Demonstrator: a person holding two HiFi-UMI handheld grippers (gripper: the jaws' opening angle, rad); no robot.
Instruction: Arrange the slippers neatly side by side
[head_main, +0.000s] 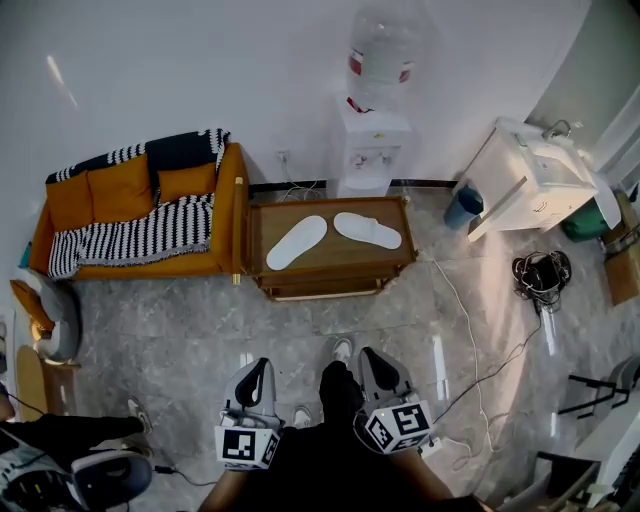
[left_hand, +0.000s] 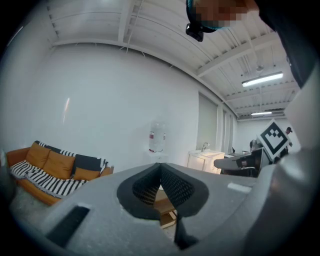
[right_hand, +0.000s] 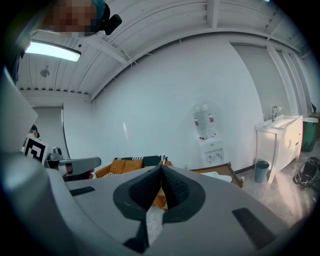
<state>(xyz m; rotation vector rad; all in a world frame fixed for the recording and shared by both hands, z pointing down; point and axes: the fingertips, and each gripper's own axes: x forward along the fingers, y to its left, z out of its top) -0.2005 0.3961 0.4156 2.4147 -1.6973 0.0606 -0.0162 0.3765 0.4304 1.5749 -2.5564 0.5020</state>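
Two white slippers lie on a low wooden table (head_main: 262, 215) across the room. The left slipper (head_main: 297, 242) slants up to the right, the right slipper (head_main: 367, 230) slants down to the right, and their near ends almost meet. My left gripper (head_main: 260, 374) and right gripper (head_main: 374, 366) are held close to my body, far from the table, both shut with nothing between the jaws. In the left gripper view the left gripper (left_hand: 161, 176) points at the table. The right gripper (right_hand: 161, 178) looks toward the sofa, with one slipper (right_hand: 220, 175) just visible.
An orange sofa (head_main: 135, 210) with a striped blanket stands left of the table. A water dispenser (head_main: 373, 140) is behind it, a white sink cabinet (head_main: 530, 180) and a blue bin (head_main: 464, 207) at the right. Cables (head_main: 470, 340) trail over the marble floor.
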